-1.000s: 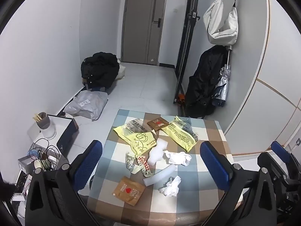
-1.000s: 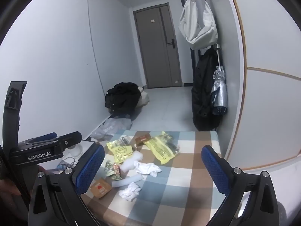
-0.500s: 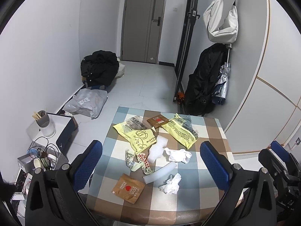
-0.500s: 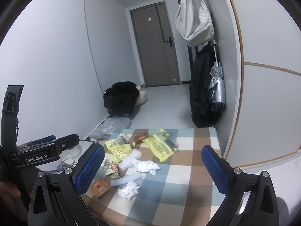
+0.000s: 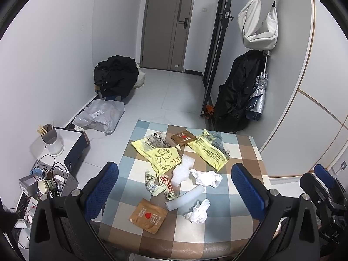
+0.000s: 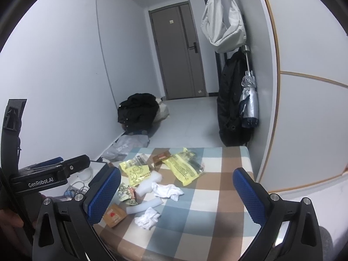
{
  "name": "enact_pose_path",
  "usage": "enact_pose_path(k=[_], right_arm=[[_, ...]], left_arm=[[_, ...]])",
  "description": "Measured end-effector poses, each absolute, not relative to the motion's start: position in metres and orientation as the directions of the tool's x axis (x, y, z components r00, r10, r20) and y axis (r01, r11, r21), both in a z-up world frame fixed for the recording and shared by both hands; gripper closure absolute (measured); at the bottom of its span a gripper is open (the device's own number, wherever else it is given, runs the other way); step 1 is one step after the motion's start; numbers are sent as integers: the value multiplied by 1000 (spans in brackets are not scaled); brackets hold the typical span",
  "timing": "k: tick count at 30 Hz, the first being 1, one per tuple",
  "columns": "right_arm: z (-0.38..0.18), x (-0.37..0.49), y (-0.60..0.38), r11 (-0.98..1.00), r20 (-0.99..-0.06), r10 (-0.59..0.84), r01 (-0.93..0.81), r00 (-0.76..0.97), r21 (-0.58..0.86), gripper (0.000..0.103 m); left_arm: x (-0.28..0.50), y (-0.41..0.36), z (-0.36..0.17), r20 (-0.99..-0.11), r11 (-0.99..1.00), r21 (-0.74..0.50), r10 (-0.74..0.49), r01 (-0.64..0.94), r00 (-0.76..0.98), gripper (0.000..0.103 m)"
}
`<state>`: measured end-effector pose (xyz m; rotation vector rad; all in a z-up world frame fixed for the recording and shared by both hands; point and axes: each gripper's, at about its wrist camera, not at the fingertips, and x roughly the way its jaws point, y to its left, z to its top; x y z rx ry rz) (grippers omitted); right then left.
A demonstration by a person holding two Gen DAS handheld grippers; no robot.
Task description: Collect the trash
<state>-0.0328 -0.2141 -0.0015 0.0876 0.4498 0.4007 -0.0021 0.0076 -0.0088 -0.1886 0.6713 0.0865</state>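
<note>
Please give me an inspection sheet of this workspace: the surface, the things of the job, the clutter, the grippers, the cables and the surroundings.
Surface: checked tablecloth covers the table.
Job's things: two yellow wrappers, two brown sachets, two crumpled tissues, foam pieces, small torn wrappers; all lie loose on the cloth.
Clutter: nothing seen on the table besides the trash.
Grippers: left gripper and right gripper both open, holding nothing, above the table's near edge.
Cables: tangled black cables on the side shelf.
Surroundings: white bag, black coat and umbrella hang on the wall; black bundle on the floor.
</note>
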Motion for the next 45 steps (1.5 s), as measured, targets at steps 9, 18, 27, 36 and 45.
enact_pose_path(k=[9,18,27,36,45], right_arm=[[-1,-32,-215,920,-410,391,-353,824,168,0],[-2,-32,-215,921,-409,389,-353,825,164,0],[-2,-31,-214,922,-415,386,-354,824,155,0],[-5,-24,-206,923,-433,384,-357,815,145,0],[-24,-7,-197,926,-479,374,-353,795,136,0]], left_arm=[[-1,10,-11,-631,979,-153,11,-138,776,1],[-2,11,-11,-627,979,-153,8,-134,779,1],[-1,13,-10,-633,979,-154,4,-131,774,1],[6,22,-20,-661,984,-149,-27,-96,750,1],[20,40,-55,-756,987,-147,-76,-57,650,1]])
